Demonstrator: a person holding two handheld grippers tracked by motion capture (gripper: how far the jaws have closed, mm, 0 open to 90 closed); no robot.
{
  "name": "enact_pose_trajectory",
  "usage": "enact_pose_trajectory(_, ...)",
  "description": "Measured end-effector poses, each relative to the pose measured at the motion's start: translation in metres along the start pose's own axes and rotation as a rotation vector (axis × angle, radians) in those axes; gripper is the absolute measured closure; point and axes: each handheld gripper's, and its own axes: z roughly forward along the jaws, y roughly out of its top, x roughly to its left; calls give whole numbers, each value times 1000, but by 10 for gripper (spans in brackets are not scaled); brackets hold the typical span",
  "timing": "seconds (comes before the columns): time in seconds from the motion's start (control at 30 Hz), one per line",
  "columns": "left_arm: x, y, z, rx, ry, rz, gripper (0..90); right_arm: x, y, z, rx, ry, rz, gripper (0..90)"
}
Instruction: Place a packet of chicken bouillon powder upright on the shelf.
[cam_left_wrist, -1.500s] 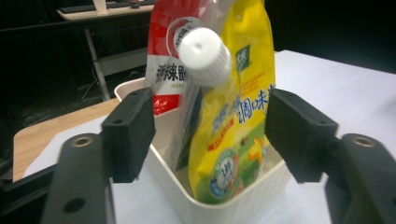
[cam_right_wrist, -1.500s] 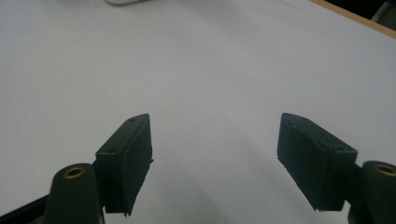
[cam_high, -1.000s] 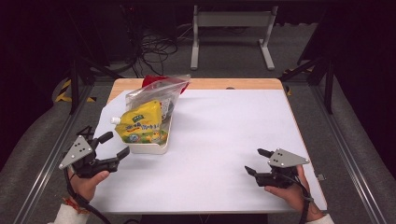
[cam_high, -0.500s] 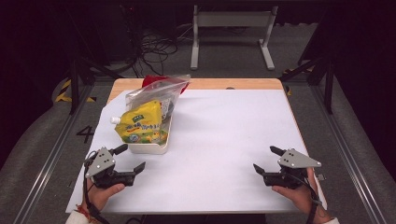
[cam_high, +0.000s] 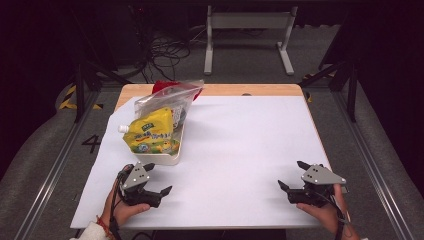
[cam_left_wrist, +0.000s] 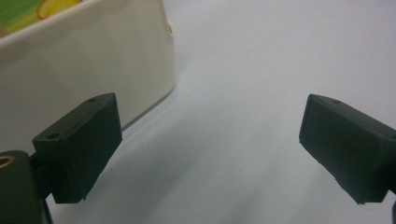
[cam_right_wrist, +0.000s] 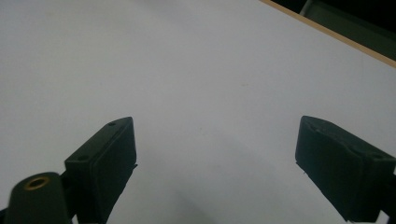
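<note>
A white tub (cam_high: 169, 159) stands at the table's left, holding a yellow spouted drink pouch (cam_high: 150, 132) and a clear zip bag (cam_high: 167, 97). My left gripper (cam_high: 159, 177) sits low just in front of the tub, open, its jaws having just been opening with nothing between them. In the left gripper view the tub's wall (cam_left_wrist: 84, 60) is close beyond the left jaw of the open gripper (cam_left_wrist: 210, 140). My right gripper (cam_high: 291, 174) rests near the front right corner, open and empty, its jaws also just widened. In the right gripper view, bare white table lies between the jaws (cam_right_wrist: 215, 154).
A white sheet (cam_high: 240, 145) covers the table, with a wooden strip (cam_high: 250, 90) showing at the far edge. Something red (cam_high: 162, 86) lies behind the zip bag. Dark floor, cables and a metal stand lie beyond the table.
My left hand has moved right and down, from the table's left edge to just in front of the tub. My right hand has drifted slightly right. Both pairs of jaws stand a little wider.
</note>
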Motion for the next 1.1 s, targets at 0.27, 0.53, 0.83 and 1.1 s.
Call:
enact_pose_trajectory(0.27, -7, 3, 14, 31, -6, 33, 82, 0, -19, -2, 39, 16, -5, 111)
enact_pose_trajectory(0.53, -9, 5, 22, 61, -38, 52, 69, 4, -25, -3, 70, -7, -47, 96)
enact_pose_trajectory(0.83, -10, 4, 21, 75, -35, 55, 63, 6, -23, -2, 59, -3, -42, 91)
enact_pose_trajectory(1.1, -7, 4, 16, 76, -18, 53, 67, 7, -21, -1, 51, -20, -41, 94)
